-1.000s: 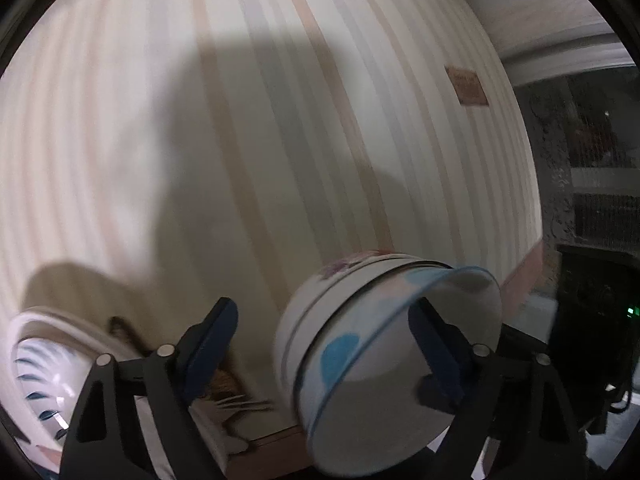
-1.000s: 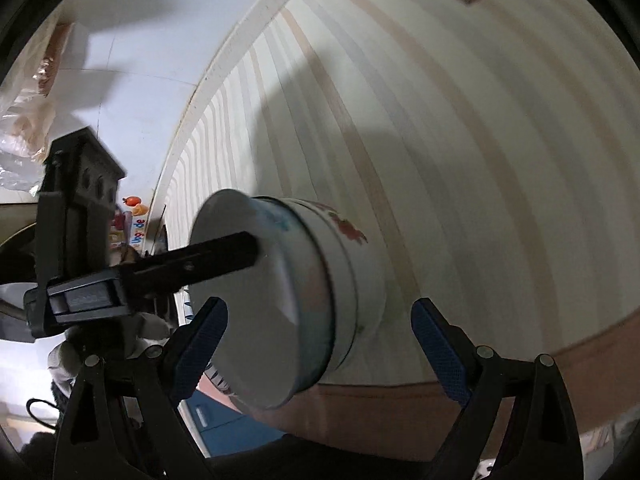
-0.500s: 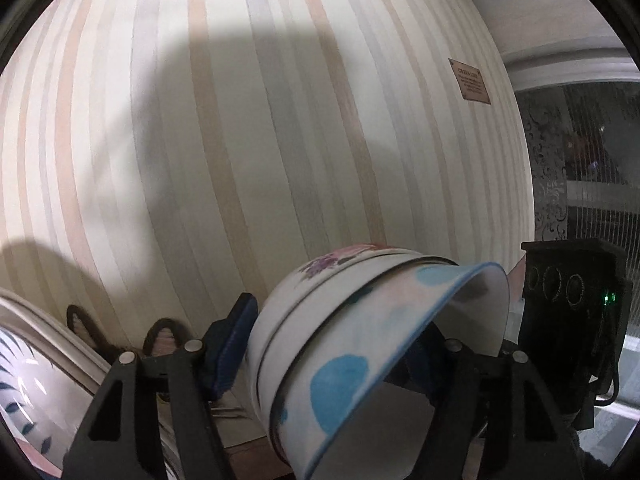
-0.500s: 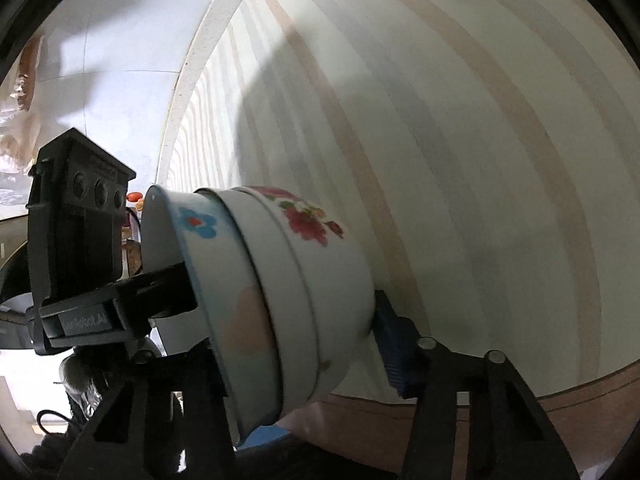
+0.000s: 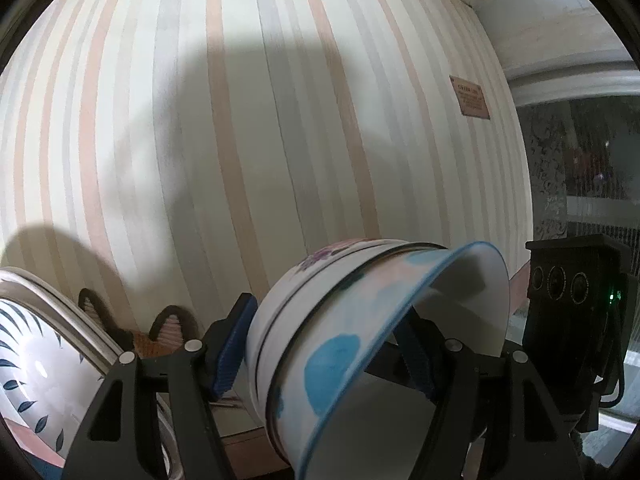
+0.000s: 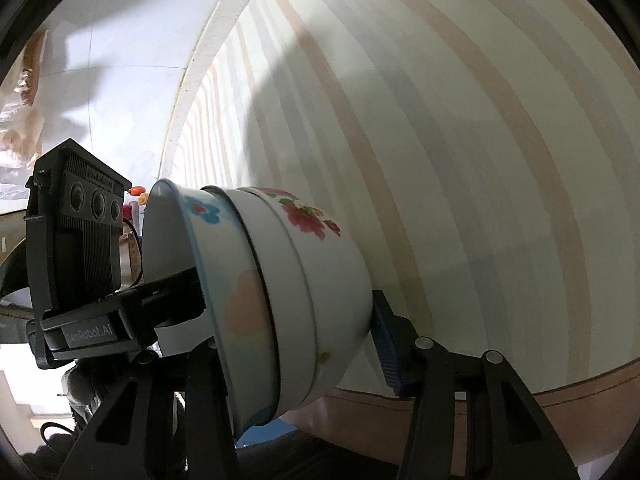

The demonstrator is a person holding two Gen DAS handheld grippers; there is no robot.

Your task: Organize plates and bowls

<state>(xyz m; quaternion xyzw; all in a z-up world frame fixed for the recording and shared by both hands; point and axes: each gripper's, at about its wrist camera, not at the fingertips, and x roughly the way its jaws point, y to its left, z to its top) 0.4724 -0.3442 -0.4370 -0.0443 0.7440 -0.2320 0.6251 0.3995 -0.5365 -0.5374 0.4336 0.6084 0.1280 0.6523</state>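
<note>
Wall (image 5: 240, 120): striped in cream, pink and grey, it fills the space behind everything I hold; a small brown plaque (image 5: 470, 98) sits high on it to the right in my left view.
Plate (image 5: 36, 364): leaf-patterned, at the lower left edge of my left view, well apart from my claws, partly cut off by the frame.
Bowls (image 5: 332, 340): a nested stack, tipped on its side, held between both my claws in front of the wall. The blue-rimmed one sits innermost, its rim outermost; the flowered one (image 6: 320, 264) is the outer shell.
Stack's axis: it runs roughly level. In my left view the mouth faces right and toward me, the base faces left; in my right view the mouth faces left, the base right.
Left claw (image 5: 324, 352): closed on the stack, one pad (image 5: 234, 344) against the base of the outer bowl, the other finger reaching inside the mouth.
Right claw (image 6: 296, 344): also clamped on the stack, its right pad (image 6: 386, 344) on the base; the left finger is hidden behind the rim, so I cannot see its contact.
</note>
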